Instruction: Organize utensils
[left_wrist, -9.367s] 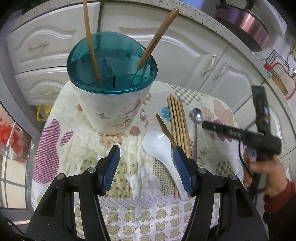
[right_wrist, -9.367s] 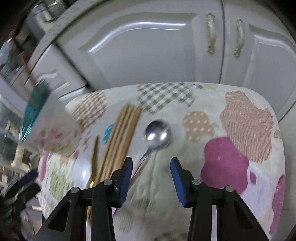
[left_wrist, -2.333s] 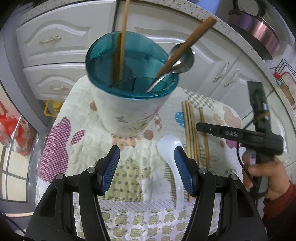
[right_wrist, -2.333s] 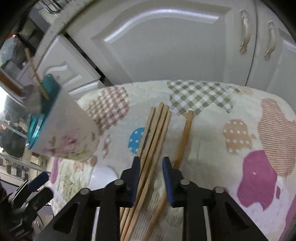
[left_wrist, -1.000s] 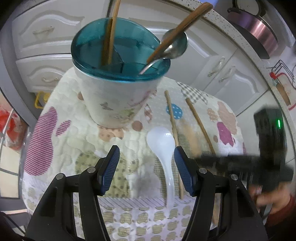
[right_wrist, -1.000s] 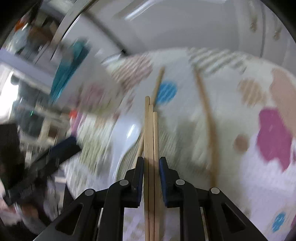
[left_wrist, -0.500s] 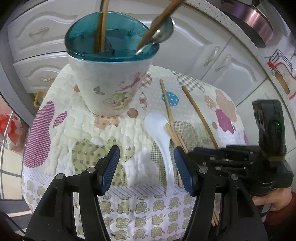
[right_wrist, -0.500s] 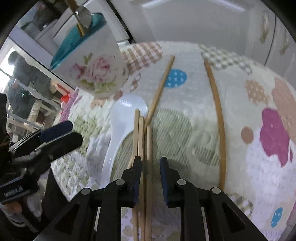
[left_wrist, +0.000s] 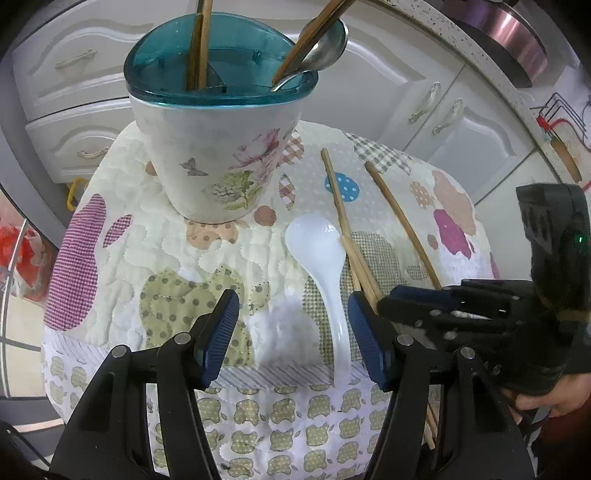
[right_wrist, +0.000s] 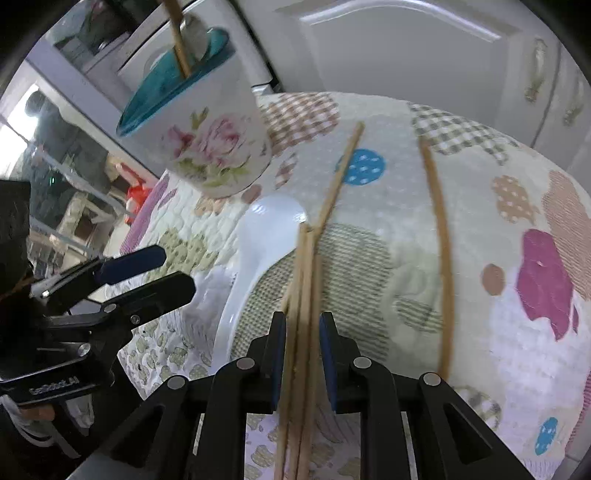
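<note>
1. My right gripper (right_wrist: 302, 354) is clamped on a bundle of chopsticks (right_wrist: 303, 280), so I judge I can carry them together; their long axis runs along the fingers, tips pointing forward just above the quilted mat (right_wrist: 498, 325).
2. My left gripper (left_wrist: 291, 328) hangs wide and empty over the white spoon (left_wrist: 325, 258), whose handle points toward me.
3. Two loose chopsticks (left_wrist: 400, 221) lie lengthwise beyond.
4. Farthest, the floral holder (left_wrist: 221, 122) stands upright, awaiting the bundle.
</note>
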